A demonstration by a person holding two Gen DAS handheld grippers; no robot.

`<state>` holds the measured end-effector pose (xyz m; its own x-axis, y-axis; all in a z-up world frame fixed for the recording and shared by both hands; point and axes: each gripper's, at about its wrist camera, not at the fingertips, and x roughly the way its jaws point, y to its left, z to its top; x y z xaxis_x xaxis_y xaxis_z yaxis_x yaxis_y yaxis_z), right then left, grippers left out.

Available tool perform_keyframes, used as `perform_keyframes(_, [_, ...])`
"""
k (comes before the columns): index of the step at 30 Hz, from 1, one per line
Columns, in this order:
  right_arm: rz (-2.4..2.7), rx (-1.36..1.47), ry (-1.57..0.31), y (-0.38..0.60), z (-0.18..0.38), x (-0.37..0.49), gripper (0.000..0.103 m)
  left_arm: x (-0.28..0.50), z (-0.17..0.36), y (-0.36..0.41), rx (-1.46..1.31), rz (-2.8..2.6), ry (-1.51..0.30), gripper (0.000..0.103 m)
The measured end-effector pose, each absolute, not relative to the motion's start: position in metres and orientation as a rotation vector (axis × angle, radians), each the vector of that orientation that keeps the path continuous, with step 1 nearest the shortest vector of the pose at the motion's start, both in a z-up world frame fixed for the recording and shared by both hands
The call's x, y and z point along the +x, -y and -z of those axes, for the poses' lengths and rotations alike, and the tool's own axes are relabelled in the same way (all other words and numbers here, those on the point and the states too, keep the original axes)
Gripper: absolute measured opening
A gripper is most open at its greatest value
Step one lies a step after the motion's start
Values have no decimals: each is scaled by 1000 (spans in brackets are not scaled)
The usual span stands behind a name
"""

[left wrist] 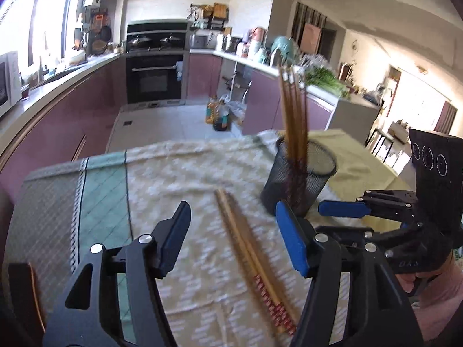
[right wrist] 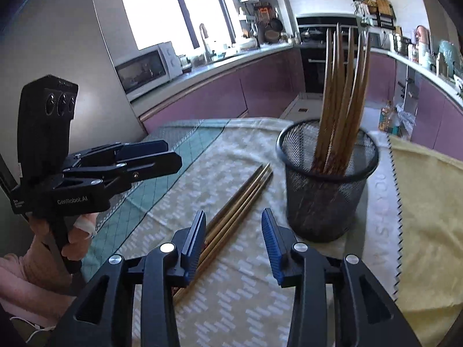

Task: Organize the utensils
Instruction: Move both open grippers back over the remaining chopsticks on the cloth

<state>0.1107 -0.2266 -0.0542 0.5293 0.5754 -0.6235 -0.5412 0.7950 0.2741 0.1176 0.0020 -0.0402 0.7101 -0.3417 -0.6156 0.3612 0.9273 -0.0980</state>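
Note:
A small bundle of wooden chopsticks [left wrist: 246, 248] lies loose on the patterned tablecloth [left wrist: 179, 173]. My left gripper [left wrist: 233, 217] hangs open over them, its blue pads clear of the wood on both sides. A black mesh cup [left wrist: 301, 179] stands just right of it, with several chopsticks [left wrist: 292, 110] upright inside. In the right wrist view the same loose chopsticks [right wrist: 240, 199] run under the left finger of my right gripper [right wrist: 233, 217], which is open and holds nothing. The mesh cup [right wrist: 327, 185] is close on its right. A hand [right wrist: 58, 240] holds the left gripper [right wrist: 170, 156] at the left.
A yellow towel [right wrist: 428, 202] covers the table's right side. A teal striped band [left wrist: 101, 190] marks the cloth's left part. Beyond the table edge lie a tiled floor with bottles [left wrist: 217, 112], purple cabinets, an oven [left wrist: 154, 75] and a microwave [right wrist: 147, 66].

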Motion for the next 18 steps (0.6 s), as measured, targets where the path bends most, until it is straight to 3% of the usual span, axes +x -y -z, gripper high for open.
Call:
perform_keyframes(7, [-666,17,-881,197,95,109,38,115,78,-8,53,362,-794,60])
perform_keyframes(18, [-627,-38,-874,191,97,105,38,122,102,0,76,377,-864,59])
